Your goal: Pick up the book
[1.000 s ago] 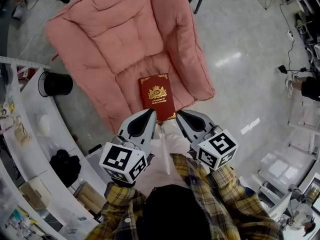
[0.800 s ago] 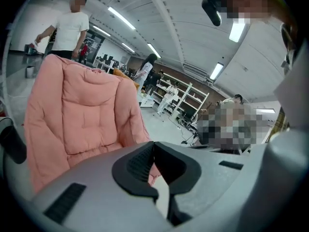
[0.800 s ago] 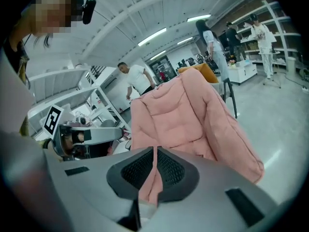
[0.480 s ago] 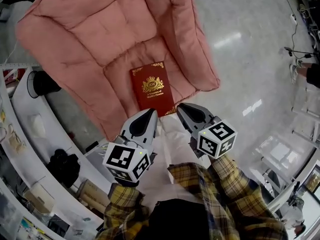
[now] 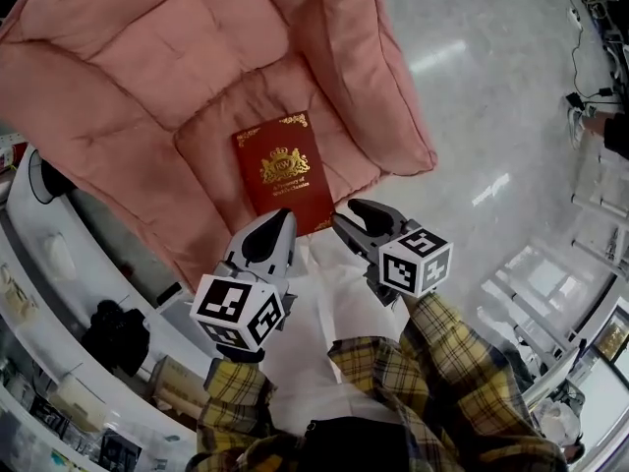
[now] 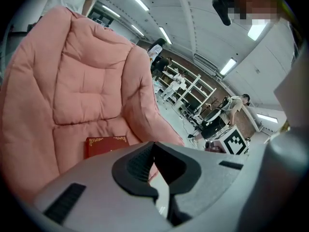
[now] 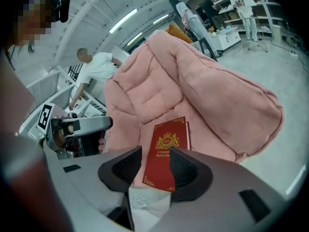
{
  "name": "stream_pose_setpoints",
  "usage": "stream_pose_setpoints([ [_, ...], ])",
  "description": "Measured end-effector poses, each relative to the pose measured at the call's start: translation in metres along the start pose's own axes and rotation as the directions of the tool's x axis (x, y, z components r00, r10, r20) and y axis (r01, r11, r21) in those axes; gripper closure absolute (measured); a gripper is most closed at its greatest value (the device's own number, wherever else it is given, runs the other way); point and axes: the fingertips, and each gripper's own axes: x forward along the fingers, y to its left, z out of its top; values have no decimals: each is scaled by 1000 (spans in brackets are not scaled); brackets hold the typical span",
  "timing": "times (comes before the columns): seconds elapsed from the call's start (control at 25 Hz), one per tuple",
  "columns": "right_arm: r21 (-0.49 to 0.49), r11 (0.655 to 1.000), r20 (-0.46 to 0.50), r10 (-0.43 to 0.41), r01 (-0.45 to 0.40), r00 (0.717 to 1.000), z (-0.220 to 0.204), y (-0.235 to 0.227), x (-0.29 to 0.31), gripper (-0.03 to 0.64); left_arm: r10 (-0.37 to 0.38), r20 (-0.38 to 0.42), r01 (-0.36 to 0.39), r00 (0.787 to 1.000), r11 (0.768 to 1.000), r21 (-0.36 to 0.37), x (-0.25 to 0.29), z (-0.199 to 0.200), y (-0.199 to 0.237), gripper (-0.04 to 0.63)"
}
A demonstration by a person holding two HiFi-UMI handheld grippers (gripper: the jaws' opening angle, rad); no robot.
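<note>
While one red book (image 5: pixel 281 171) lies flat on the seat of the single pink chair (image 5: pixel 177 57), two grippers hover just off the seat's front edge, neither touching the book. The left gripper (image 5: pixel 278 220) is clenched on nothing. The right gripper (image 5: pixel 351 215) has just been opening its jaws; they stand partly apart and empty.

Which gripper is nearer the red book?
Right, narrowly. The right gripper, its empty jaws just opening, aims straight at the book; the left gripper, shut, points just beside it.
</note>
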Motion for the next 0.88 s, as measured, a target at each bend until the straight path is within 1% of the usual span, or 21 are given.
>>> stream_pose_setpoints([
  [0.2,68,998,-62,14,-10,998,-29,-24,21,406,-3,-28,3,1000,1000,7,16,-11,15,589],
  [0.36,146,989,-124,33,-14,992,-50,-42,42,349,-10,-53,10,999,1000,-3,29,-18,26,589],
  [0.52,206,978,-186,48,-9,981,-75,-60,58,340,-14,-75,13,997,1000,-10,36,-24,32,589],
  [0.68,268,963,-243,66,1,968,-97,-75,71,328,-29,-92,29,995,1000,-3,42,-25,34,589],
  [0.88,354,935,-265,128,-27,956,-114,-83,83,316,-37,-112,36,993,999,-7,49,-29,41,589],
])
